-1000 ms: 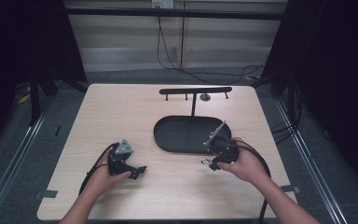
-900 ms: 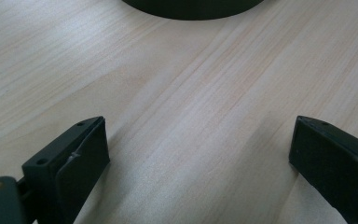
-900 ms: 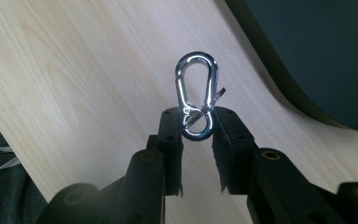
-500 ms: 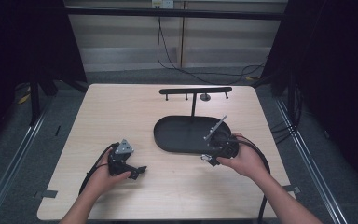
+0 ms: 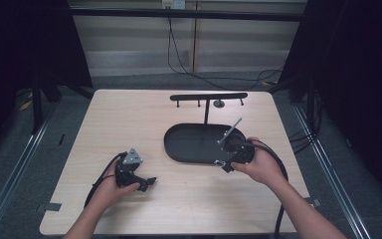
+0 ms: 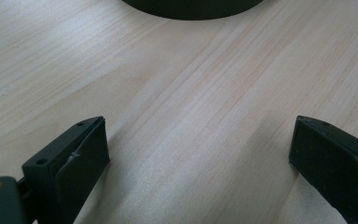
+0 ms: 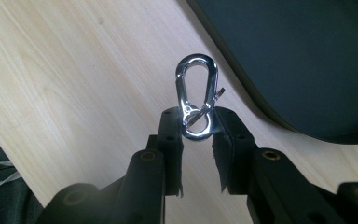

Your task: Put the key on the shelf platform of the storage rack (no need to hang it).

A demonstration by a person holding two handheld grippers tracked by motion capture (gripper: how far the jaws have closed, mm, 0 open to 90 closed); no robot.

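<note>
1. Chrome-bright metal is what the right gripper (image 7: 196, 122) carries: a small snap hook (image 7: 196, 95), pinched by its lower ring alone, so the long loop stands free above the jaws.
2. Judged risk: so narrow a bite on a smooth round ring could let the snap hook swivel or slide out, dropping it onto the worktop (image 7: 74, 79) just beside the black oval tray (image 7: 303, 60).
3. Judged risk: the hook's thin spring gate faces the tray side; if it is brought against a peg at the wrong angle, the gate may not open and the hook would be pushed out of the grip.
4. Judged risk: seen from the high view, the right gripper (image 5: 222, 163) sits at the near right edge of the black oval tray (image 5: 189, 144), below the black hanging rack (image 5: 208, 96) that stands behind the tray; its upright post lies between, and a hasty lift could knock it.
5. The left gripper (image 6: 198, 154) rests well to the left of the tray, its jaws spread wide with nothing between them, above bare wood (image 6: 168, 84).
6. Looks: the snap hook is polished, pear-shaped, mirror-like, with a round eye at the bottom and a slim wire gate on 1 side.
</note>
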